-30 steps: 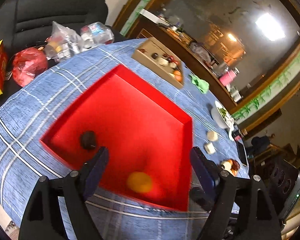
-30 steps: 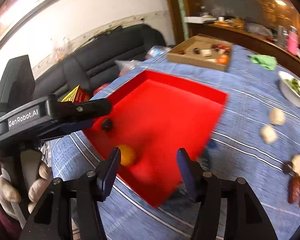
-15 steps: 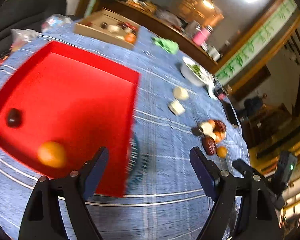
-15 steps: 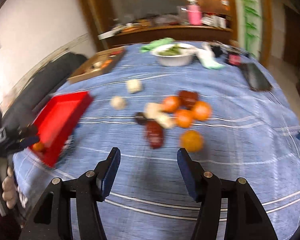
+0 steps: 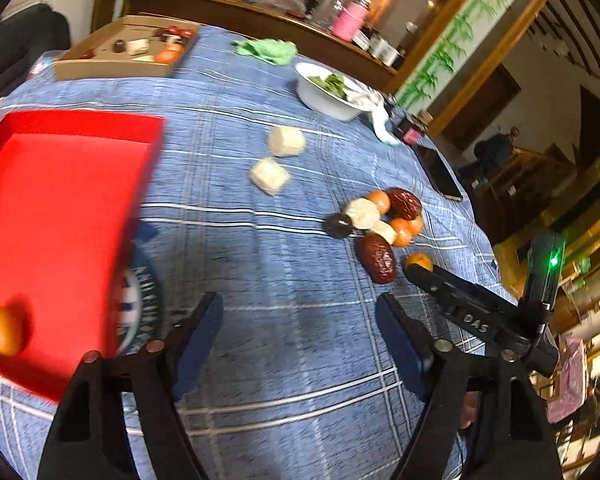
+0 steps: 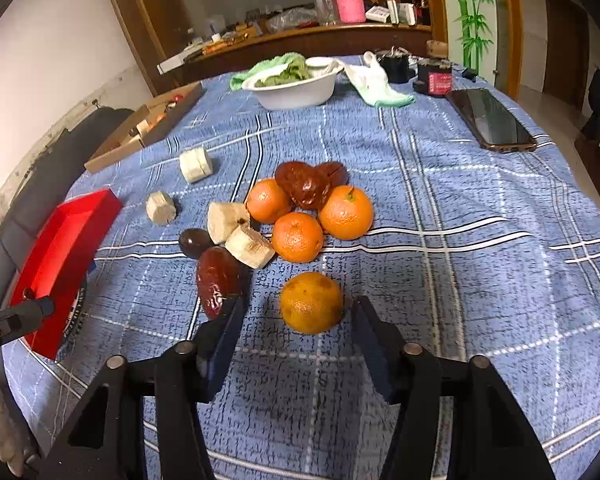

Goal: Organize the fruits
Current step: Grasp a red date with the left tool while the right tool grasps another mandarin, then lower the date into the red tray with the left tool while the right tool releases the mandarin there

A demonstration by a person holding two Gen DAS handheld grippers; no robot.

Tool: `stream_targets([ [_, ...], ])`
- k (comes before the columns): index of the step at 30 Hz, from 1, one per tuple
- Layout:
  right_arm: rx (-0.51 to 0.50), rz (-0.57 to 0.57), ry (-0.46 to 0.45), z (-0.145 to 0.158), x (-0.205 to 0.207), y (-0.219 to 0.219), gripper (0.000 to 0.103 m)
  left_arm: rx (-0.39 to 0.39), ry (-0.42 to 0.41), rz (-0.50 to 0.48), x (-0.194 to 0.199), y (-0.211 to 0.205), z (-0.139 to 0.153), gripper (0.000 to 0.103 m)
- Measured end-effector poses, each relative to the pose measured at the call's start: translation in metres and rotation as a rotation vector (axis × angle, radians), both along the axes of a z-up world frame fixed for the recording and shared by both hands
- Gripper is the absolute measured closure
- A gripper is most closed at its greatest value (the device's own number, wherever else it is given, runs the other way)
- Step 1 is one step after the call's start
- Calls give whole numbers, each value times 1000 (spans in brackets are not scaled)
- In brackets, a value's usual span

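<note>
A lone orange (image 6: 311,302) lies on the blue checked cloth between the fingertips of my right gripper (image 6: 298,307). Its jaws are closing, and a gap still shows on each side of the fruit. Just beyond lies the fruit heap: three oranges (image 6: 298,236), wrinkled red dates (image 6: 304,184), banana pieces (image 6: 250,246) and a dark plum (image 6: 194,242). My left gripper (image 5: 300,312) hovers over bare cloth beside the red tray (image 5: 60,200). Its jaws are closing with nothing between them. One orange (image 5: 2,336) sits in the tray's near corner.
A white bowl of greens (image 6: 292,88), a phone (image 6: 490,118), dark jars (image 6: 432,78) and a cardboard box of small items (image 6: 148,128) stand further back. Two pale chunks (image 6: 161,208) lie between tray and heap. A black sofa (image 5: 16,48) lies beyond the table's far left edge.
Both views have swung from the red tray across to the fruit heap. My right gripper has come down around the lone orange, and both sets of jaws have narrowed.
</note>
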State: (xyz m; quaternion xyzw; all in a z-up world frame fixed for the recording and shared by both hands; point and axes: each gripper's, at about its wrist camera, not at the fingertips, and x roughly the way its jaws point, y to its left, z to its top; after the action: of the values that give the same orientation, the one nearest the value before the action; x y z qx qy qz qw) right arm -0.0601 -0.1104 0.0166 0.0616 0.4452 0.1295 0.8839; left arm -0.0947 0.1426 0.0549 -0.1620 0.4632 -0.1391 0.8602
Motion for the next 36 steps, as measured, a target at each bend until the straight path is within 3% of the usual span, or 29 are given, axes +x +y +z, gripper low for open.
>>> stream_targets([
  [2, -15, -2, 3, -4, 2, 1, 68, 4, 8, -33, 10, -15, -4, 38],
  [13, 98, -97, -31, -1, -3, -30, 68, 64, 29, -131, 59, -91, -28, 41],
  [20, 140, -125, -21, -1, 0, -41, 68, 145, 12, -143, 73, -122, -41, 56],
  [21, 151, -124, -15, -2, 1, -42, 68, 164, -1, -140, 73, -124, -41, 64],
  [30, 146, -116, -1, -5, 4, -41, 68, 99, -25, -99, 61, -99, -35, 70],
  [36, 119, -124, 5, -8, 5, -39, 68, 21, -67, -38, 33, -54, -12, 71],
])
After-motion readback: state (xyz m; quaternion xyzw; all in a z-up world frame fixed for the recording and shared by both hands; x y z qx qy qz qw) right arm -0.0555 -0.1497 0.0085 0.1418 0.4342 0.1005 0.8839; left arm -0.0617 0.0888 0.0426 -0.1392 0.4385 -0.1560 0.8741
